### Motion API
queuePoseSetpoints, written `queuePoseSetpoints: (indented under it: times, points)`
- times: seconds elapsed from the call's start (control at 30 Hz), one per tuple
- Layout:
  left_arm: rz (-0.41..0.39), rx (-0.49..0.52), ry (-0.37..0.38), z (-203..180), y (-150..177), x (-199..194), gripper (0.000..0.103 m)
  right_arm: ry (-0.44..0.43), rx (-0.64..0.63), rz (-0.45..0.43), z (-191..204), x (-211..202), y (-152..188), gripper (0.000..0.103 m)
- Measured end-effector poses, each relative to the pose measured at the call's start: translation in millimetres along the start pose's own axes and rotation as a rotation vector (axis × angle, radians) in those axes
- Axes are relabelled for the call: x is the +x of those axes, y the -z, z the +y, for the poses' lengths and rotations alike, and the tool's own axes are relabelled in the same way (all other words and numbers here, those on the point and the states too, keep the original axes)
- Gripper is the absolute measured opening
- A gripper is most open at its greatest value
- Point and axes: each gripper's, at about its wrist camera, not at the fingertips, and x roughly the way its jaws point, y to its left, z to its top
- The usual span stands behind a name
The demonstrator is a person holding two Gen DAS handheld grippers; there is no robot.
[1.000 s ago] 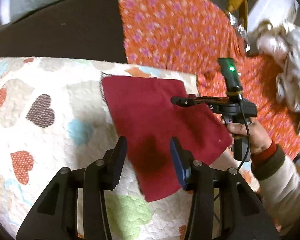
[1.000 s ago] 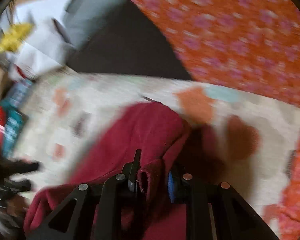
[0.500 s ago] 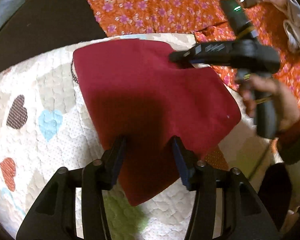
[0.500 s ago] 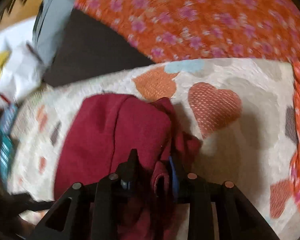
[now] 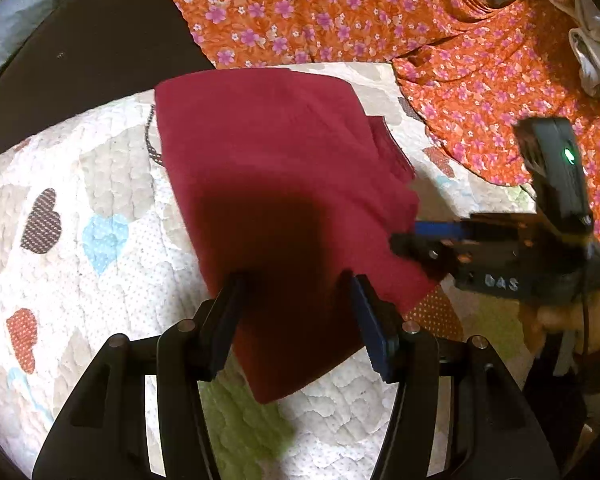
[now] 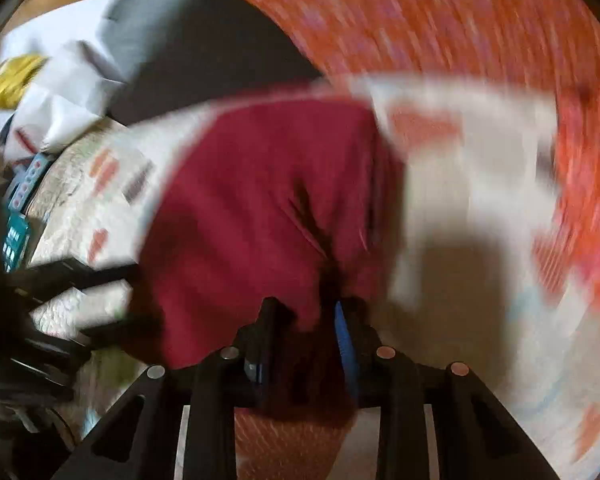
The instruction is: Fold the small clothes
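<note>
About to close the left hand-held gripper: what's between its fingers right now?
In the left wrist view, the left hand-held gripper stands open with the near edge of the maroon cloth between its fingers; the heart-print quilt lies underneath.

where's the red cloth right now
In the left wrist view the red cloth lies mid-frame on the heart quilt, between both grippers, below the orange floral fabric.
</note>
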Motion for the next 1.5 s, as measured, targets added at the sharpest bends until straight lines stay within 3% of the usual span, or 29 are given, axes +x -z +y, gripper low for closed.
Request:
queuePoseSetpoints:
  times: [0.2, 0.37, 0.53, 0.7, 0.77, 0.8, 0.97, 1.2, 1.33, 1.5]
  points:
    - [-0.095, -0.033, -0.088, -0.2, -9.7, -15.4, 0.055, -0.056, 0.060, -0.063, -2.5, -37.6, -4.5, 0.027]
    - [-0.115, -0.071, -0.132, 3.4, -15.1, -10.7, 0.055, -0.061, 0.063, -0.209, 1.5, -70.0, -30.2, 0.028]
    - [-0.088, -0.066, -0.173, 6.3, -13.3, 4.5, 0.055, 0.013, 0.075, -0.172, -4.0, -35.9, -71.6, 0.034]
    - [-0.084, -0.059, -0.175, 6.2, -13.2, 9.9, 0.055, 0.022, 0.087, -0.114, -16.2, 9.7, -93.7, 0.036]
    - [-0.078, -0.063, -0.169, 7.5, -12.5, 12.5, 0.055, 0.060, 0.026, -0.131, -12.7, 12.8, -99.6, 0.023]
    - [-0.075, -0.066, -0.168, 7.7, -12.2, 13.2, 0.056, 0.096, -0.028, -0.134, -7.8, 12.1, -102.1, 0.009]
    - [-0.065, -0.071, -0.164, 7.9, -11.9, 17.1, 0.064, 0.196, -0.125, -0.129, -4.4, 22.2, -103.2, 0.008]
    - [-0.053, -0.058, -0.173, 5.8, -9.2, 18.9, 0.066, 0.150, -0.028, -0.137, -18.5, 14.4, -104.5, 0.008]
    - [-0.040, -0.067, -0.173, 7.9, -8.6, 22.5, 0.067, 0.218, -0.002, -0.174, -24.3, -13.1, -101.3, 0.004]
    - [-0.044, -0.059, -0.188, 5.1, -8.1, 23.4, 0.069, 0.045, 0.002, -0.223, -8.5, -53.3, -78.9, 0.004]
